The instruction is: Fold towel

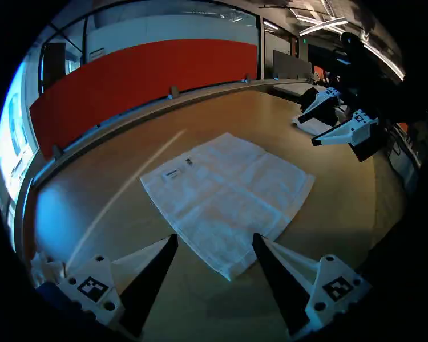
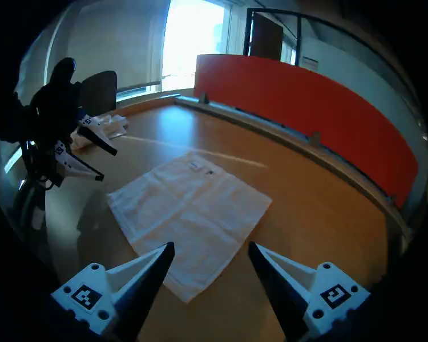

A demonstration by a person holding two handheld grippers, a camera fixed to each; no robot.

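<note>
A white towel [image 1: 228, 191] lies spread flat on the wooden table [image 1: 122, 188], with a small label near one edge. My left gripper [image 1: 214, 242] hovers open above the towel's near corner, nothing between its fingers. Farther off in the left gripper view, the right gripper [image 1: 322, 122] is held open past the towel's far side. In the right gripper view the same towel [image 2: 188, 208] lies ahead, and my right gripper [image 2: 211, 248] hangs open over its near corner. The left gripper [image 2: 103, 159] appears there at the left, open, in a person's hand.
An orange partition [image 1: 140, 77] runs along the table's far edge [image 2: 311, 142]. A crumpled white cloth [image 2: 105, 124] lies at the table's far end by a dark chair [image 2: 100, 91]. Bright windows stand behind it. Bare wood surrounds the towel.
</note>
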